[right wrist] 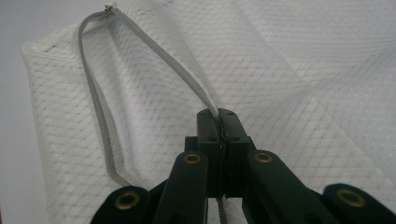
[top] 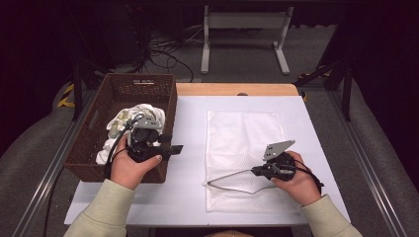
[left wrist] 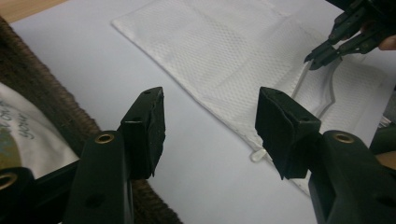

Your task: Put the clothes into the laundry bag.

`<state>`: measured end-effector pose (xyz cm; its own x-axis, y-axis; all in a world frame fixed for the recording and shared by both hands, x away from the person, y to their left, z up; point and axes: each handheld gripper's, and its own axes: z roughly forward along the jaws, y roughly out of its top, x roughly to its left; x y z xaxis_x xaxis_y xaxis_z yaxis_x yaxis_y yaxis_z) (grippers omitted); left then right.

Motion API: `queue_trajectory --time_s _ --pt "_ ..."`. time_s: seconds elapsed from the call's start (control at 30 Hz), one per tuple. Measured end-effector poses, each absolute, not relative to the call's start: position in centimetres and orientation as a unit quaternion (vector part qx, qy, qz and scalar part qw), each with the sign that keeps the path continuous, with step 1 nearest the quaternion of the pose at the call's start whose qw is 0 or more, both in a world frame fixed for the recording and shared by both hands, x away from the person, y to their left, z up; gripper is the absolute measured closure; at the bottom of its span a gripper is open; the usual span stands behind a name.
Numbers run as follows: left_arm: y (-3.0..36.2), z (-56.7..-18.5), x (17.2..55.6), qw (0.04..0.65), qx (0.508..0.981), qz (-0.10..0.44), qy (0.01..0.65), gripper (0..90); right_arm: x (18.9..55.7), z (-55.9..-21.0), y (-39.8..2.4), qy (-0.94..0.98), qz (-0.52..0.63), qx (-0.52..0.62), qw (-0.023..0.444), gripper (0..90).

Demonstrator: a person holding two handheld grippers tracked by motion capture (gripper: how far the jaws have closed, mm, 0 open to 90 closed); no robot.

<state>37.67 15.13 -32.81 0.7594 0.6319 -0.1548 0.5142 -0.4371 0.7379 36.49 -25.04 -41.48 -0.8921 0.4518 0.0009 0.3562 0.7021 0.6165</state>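
Note:
A white mesh laundry bag (top: 244, 148) lies flat on the white table, its grey zipper opening (right wrist: 98, 116) gaping at the near end. My right gripper (top: 257, 171) is shut on the upper zipper edge (right wrist: 205, 100) and holds it lifted, which keeps the mouth open. My left gripper (top: 177, 148) hovers over the right wall of the wicker basket (top: 99, 116), jaws open with nothing between them, pointing toward the bag. In the left gripper view the bag (left wrist: 224, 60) and the right gripper (left wrist: 317, 58) lie ahead. White printed clothing (top: 131, 121) sits in the basket.
The basket stands at the table's left edge and partly overhangs it. A wooden strip (top: 237, 89) runs along the table's far edge. Beyond it are a metal frame (top: 244, 34) and cables on the floor. Bare table surface (top: 190, 143) lies between basket and bag.

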Motion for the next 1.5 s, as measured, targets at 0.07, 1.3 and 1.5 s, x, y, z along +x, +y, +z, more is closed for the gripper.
queue_trajectory --time_s 0.07,1.3,1.5 --pt "15.6 -32.8 38.1 0.406 0.843 0.075 0.345 43.1 36.5 -41.5 -25.1 0.919 0.318 0.22 0.074 89.3" --pt "21.4 -32.6 44.0 0.336 0.817 0.153 0.444 12.4 35.9 -41.5 -26.0 0.914 0.319 0.238 0.076 89.3" --pt "22.2 -33.1 44.6 0.327 0.807 0.155 0.467 9.8 35.9 -41.5 -26.0 0.915 0.317 0.238 0.074 89.3"
